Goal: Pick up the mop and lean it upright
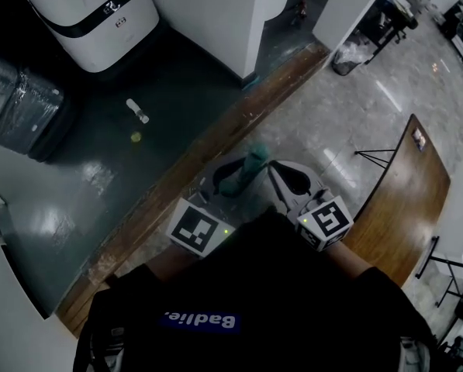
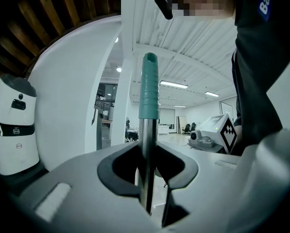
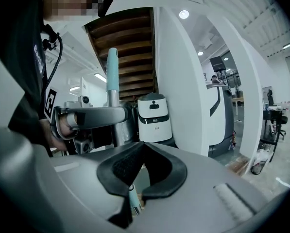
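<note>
1. L gripper (image 2: 147, 161): jaws part-closed and clamped on the mop handle (image 2: 145, 144). Pads press the bare metal shaft from both sides. Firm hold.
2. Teal grip sleeve (image 2: 148, 89) sits on the shaft just above the L jaws. Handle stands upright in left gripper view, open end at top.
3. R gripper (image 3: 141, 174): jaws nearly together, nipping a slim pale rod low in the gap. It reads as the same handle further down the shaft.
4. Right gripper view: L gripper seen side-on at left, a hand (image 3: 62, 127) wrapped round its body. Handle rises from it, teal end up, in front of slatted wood underside (image 3: 127, 38).
5. Head view: both grippers side by side, just in front of person's dark shirt (image 1: 247, 301). Teal end pokes up toward camera, closer to the L jaws.
6. Grippers sit over pale glossy floor, near the wood strip (image 1: 215, 134) that borders the dark floor.
7. On dark floor: white robot (image 1: 99, 10) top left, black wrapped bulk (image 1: 18, 103) at left edge, small bottle (image 1: 136, 111) lying down w/ a yellow bit (image 1: 136, 137) just beside it. All well apart from the mop.
8. Wooden tabletop (image 1: 405, 200) at right, near R gripper, not touching.
</note>
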`<state>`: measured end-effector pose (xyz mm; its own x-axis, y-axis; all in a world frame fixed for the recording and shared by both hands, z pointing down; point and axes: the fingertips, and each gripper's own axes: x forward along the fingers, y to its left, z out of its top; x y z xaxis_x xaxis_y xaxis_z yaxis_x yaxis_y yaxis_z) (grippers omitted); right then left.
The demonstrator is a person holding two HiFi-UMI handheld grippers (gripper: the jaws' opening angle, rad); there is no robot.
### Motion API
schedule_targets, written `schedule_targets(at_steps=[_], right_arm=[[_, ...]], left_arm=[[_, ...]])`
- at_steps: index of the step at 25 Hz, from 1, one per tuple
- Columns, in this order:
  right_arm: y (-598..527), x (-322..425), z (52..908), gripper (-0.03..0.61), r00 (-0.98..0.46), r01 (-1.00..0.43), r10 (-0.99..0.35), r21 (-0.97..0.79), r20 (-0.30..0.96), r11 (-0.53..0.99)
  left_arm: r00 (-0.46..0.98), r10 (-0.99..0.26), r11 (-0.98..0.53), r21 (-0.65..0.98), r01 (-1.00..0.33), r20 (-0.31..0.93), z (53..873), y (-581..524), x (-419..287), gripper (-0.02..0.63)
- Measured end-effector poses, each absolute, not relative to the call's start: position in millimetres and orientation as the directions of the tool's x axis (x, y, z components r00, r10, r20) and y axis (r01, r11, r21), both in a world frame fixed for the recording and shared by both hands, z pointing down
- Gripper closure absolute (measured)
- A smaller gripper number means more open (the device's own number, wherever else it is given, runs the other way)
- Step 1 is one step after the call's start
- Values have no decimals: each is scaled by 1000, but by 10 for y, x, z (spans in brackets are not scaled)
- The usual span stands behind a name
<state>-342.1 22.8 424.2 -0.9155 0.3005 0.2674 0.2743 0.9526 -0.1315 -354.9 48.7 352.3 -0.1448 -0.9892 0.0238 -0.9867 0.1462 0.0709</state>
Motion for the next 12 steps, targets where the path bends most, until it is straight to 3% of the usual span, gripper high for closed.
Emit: schedule_targets(at_steps=[5,12], right_arm=[[173,-3658,4222,574,-918,256,283,-130,278,958],[39,-4035,4072,574,-921,327,349,-145,174,934]], left_arm=[[-174,-985,174,66,-982,7,3413,488,-3890,508],[-206,-979,204,64,-977,-16,3171,337,-4223,508]])
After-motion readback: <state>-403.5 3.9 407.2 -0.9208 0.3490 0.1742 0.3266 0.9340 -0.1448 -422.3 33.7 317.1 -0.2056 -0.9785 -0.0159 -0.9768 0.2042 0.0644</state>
